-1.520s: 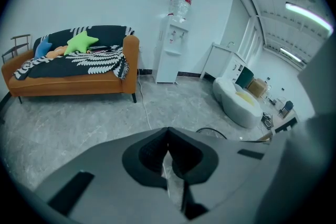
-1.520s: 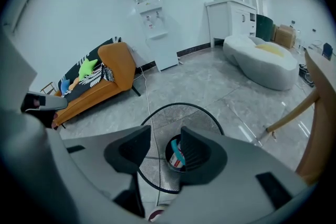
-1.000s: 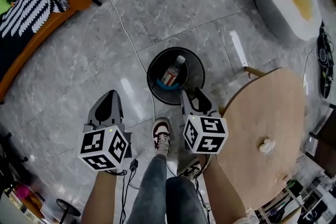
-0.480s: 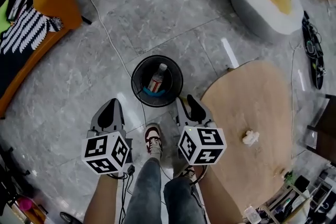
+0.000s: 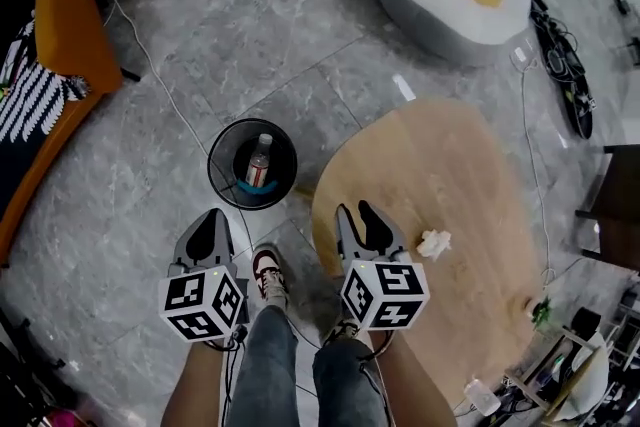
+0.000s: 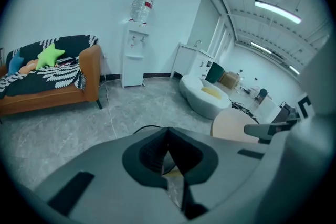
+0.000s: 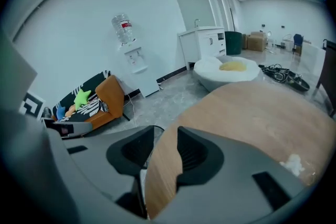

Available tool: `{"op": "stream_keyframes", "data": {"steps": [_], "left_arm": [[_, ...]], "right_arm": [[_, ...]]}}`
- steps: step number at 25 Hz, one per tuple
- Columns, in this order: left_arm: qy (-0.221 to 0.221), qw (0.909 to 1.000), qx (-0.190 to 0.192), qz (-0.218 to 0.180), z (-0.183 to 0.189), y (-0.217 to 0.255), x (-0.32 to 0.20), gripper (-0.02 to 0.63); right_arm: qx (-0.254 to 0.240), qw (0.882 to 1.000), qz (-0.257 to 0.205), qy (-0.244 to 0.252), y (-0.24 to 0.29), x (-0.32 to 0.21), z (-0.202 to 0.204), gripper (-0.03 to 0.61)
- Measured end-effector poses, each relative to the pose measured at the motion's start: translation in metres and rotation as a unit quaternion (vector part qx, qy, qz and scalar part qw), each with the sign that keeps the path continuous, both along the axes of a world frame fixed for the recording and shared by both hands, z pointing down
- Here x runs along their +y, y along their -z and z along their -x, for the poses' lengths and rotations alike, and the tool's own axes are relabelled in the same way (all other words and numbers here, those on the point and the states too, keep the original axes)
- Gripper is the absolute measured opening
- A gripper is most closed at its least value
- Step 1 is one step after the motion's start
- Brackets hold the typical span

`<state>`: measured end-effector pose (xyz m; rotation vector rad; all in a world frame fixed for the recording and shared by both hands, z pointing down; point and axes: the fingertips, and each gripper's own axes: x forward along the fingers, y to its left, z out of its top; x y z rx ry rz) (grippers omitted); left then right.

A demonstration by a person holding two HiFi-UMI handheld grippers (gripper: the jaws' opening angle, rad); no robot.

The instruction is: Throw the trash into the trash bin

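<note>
Turning: from trash bin point(image 5: 213, 177), bottle point(image 5: 259, 160) inside, toward surface point(image 5: 450, 170).
Left gripper point(image 5: 208, 220): closed, empty.
Right gripper point(image 5: 358, 213): slightly parted, empty.
Next: paper wad point(image 5: 433, 243).

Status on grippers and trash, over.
Left hand-held gripper shut, right hand-held gripper open, both empty. Crumpled white paper wad on round wooden table. Black round trash bin holds clear plastic bottle. Nothing blocking.

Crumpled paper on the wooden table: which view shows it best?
The head view: the crumpled paper lies whole and unobstructed on the table. The right gripper view catches only a small white patch low at the right edge. The left gripper view misses it.
</note>
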<state>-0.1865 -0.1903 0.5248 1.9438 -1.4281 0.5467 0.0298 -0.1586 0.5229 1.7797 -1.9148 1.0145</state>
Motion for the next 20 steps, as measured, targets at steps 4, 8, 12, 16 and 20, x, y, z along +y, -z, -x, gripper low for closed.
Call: {"op": "stream_keyframes", "data": {"steps": [4,8,12,16,20], "left_arm": [[-0.029,0.9996,0.005,-0.003,-0.039,0.005,0.008,-0.006],[-0.062,0.9981,0.008,-0.002,-0.077,0.005,0.018,-0.006],[-0.091,0.9958,0.01,-0.002,-0.113,0.006,0.032,-0.006],[-0.117,0.9931,0.01,-0.004,-0.141,0.007,0.04,-0.006],[-0.132,0.9912,0.01,-0.002,-0.16,0.004,0.049,-0.006]], "right_arm": [[0.01,0.999,0.004,-0.031,0.004,0.025,-0.04,0.141],[0.018,0.998,0.006,-0.062,0.006,0.05,-0.074,0.141],[0.025,0.996,0.011,-0.086,0.006,0.077,-0.106,0.141],[0.031,0.994,0.014,-0.106,0.006,0.097,-0.132,0.141],[0.038,0.992,0.023,-0.118,0.003,0.115,-0.15,0.141]]}}
